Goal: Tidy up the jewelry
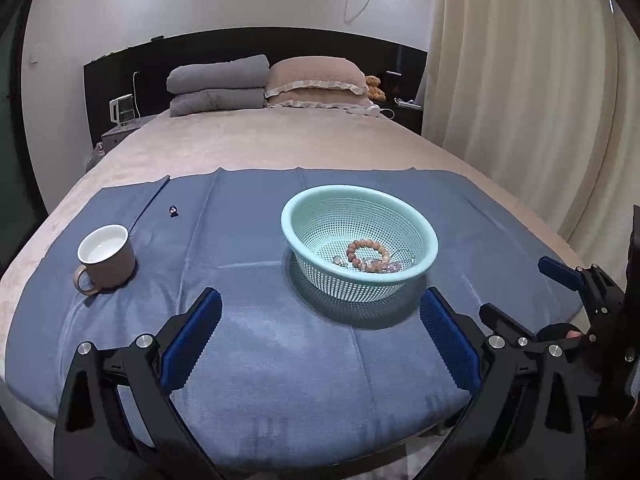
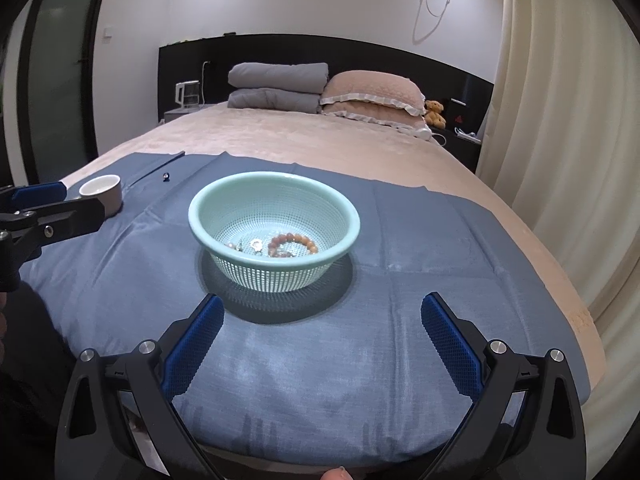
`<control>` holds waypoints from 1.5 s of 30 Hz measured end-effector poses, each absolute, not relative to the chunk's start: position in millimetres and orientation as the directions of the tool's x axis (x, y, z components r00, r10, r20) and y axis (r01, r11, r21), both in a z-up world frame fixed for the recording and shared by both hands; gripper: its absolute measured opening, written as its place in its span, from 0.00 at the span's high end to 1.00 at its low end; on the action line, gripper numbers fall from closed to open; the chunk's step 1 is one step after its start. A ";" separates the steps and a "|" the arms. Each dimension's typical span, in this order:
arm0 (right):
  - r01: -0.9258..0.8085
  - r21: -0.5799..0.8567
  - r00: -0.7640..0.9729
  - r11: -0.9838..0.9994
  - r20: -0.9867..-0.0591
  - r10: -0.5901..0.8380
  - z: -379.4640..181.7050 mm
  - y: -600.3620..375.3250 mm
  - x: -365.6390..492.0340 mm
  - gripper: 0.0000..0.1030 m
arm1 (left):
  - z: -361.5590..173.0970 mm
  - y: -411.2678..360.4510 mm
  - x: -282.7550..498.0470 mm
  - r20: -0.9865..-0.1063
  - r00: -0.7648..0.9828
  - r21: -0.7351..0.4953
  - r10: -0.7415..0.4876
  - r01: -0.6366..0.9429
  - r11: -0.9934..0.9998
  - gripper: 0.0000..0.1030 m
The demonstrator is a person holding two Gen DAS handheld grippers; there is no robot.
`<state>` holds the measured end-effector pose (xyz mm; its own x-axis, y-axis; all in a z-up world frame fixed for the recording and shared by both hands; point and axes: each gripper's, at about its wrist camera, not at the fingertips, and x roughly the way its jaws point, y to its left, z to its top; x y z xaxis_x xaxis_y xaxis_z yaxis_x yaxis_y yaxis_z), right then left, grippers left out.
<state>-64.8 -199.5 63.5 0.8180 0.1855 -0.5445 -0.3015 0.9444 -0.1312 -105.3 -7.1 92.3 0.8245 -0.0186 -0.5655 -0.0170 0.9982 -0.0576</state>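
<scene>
Jewelry lay in the bottom of the mint colander (image 1: pixel 304 208), which sat upright on the blue cloth (image 1: pixel 280 360) with its open mouth facing up. A beaded bracelet (image 1: pixel 367 255) rested flat there as a loop, with no long axis to speak of, and smaller pieces (image 2: pixel 244 245) lay just beside it. One small ring (image 1: pixel 173 210) sat on the cloth well apart from the colander, toward the mug (image 1: pixel 107 258) (which stood upright, its handle turned toward me). My left gripper (image 1: pixel 320 344) hung spread wide and empty, short of the colander. My right gripper (image 2: pixel 322 340) was equally spread, holding nothing. The left wrist view showed water in the mug; the right wrist view showed only its rim, beyond my left gripper's fingers (image 2: pixel 38 192).
</scene>
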 end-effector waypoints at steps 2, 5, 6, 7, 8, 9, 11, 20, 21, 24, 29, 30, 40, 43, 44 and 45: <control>-0.285 -0.137 0.825 0.949 -0.538 0.170 63.3 -200.8 -67.0 0.08 | 92.6 -6.3 -113.5 -0.519 0.852 -0.033 0.063 -0.093 0.995 0.06; -0.266 -0.137 0.828 0.954 -0.540 0.153 62.7 -202.4 -68.6 0.08 | 92.7 -3.6 -114.8 -0.521 0.852 -0.044 0.057 -0.093 0.995 0.06; -0.262 -0.134 0.827 0.956 -0.542 0.150 62.5 -202.8 -68.8 0.08 | 92.3 -2.8 -114.4 -0.527 0.849 -0.055 0.043 -0.084 0.995 0.06; -0.259 -0.135 0.824 0.956 -0.548 0.146 62.3 -202.9 -68.8 0.08 | 91.0 -2.7 -114.3 -0.531 0.847 -0.061 0.034 -0.078 0.995 0.06; -0.255 -0.138 0.819 0.957 -0.556 0.138 62.1 -202.7 -68.6 0.08 | 89.5 -3.0 -114.0 -0.537 0.843 -0.063 0.023 -0.067 0.996 0.06; -0.255 -0.140 0.816 0.957 -0.562 0.135 62.2 -202.6 -68.5 0.08 | 88.0 -3.9 -113.8 -0.542 0.840 -0.065 0.013 -0.057 0.996 0.06; -0.263 -0.140 0.808 0.955 -0.573 0.138 62.6 -202.2 -67.2 0.08 | 86.1 -6.2 -113.9 -0.542 0.840 -0.073 -0.005 -0.042 0.996 0.06; -0.275 -0.132 0.801 0.952 -0.579 0.151 62.8 -202.2 -68.8 0.08 | 85.1 -16.1 -115.4 -0.546 0.837 -0.068 -0.032 -0.006 0.998 0.06; -0.278 -0.132 0.801 0.951 -0.579 0.154 62.9 -202.1 -69.1 0.08 | 85.4 -16.8 -115.4 -0.547 0.836 -0.067 -0.032 -0.005 0.998 0.06; -0.289 -0.129 0.800 0.949 -0.577 0.165 63.0 -202.4 -70.5 0.08 | 85.3 -19.3 -114.7 -0.551 0.834 -0.059 -0.027 -0.007 0.998 0.06; -0.298 -0.114 0.791 0.948 -0.585 0.178 61.1 -203.5 -70.4 0.08 | 84.3 -22.8 -113.8 -0.559 0.829 -0.049 -0.030 0.003 0.999 0.06; -0.295 -0.113 0.791 0.949 -0.586 0.176 61.1 -203.3 -70.4 0.08 | 84.1 -24.1 -113.5 -0.562 0.826 -0.045 -0.031 0.007 0.999 0.06; -0.253 -0.010 0.762 0.967 -0.618 0.192 63.5 -221.3 -59.0 0.08 | 80.3 -31.4 -113.6 -0.586 0.809 -0.027 -0.037 0.027 0.999 0.06; -0.221 0.050 0.753 0.974 -0.626 0.203 65.5 -232.0 -56.5 0.08 | 80.5 -31.4 -114.5 -0.589 0.808 -0.023 -0.031 0.021 1.000 0.06; -0.214 0.063 0.746 0.975 -0.633 0.205 64.8 -233.9 -56.5 0.08 | 80.6 -31.1 -115.0 -0.589 0.807 -0.021 -0.027 0.018 1.000 0.06; -0.208 0.071 0.741 0.976 -0.639 0.204 65.5 -235.4 -56.1 0.08 | 80.8 -31.4 -115.3 -0.590 0.807 -0.020 -0.025 0.016 1.000 0.06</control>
<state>-56.1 -235.4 65.5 0.7412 0.2043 -0.6394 -0.2078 0.9756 0.0709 -115.3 -31.4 80.8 0.8067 -0.0247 -0.5905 0.0159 0.9997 -0.0201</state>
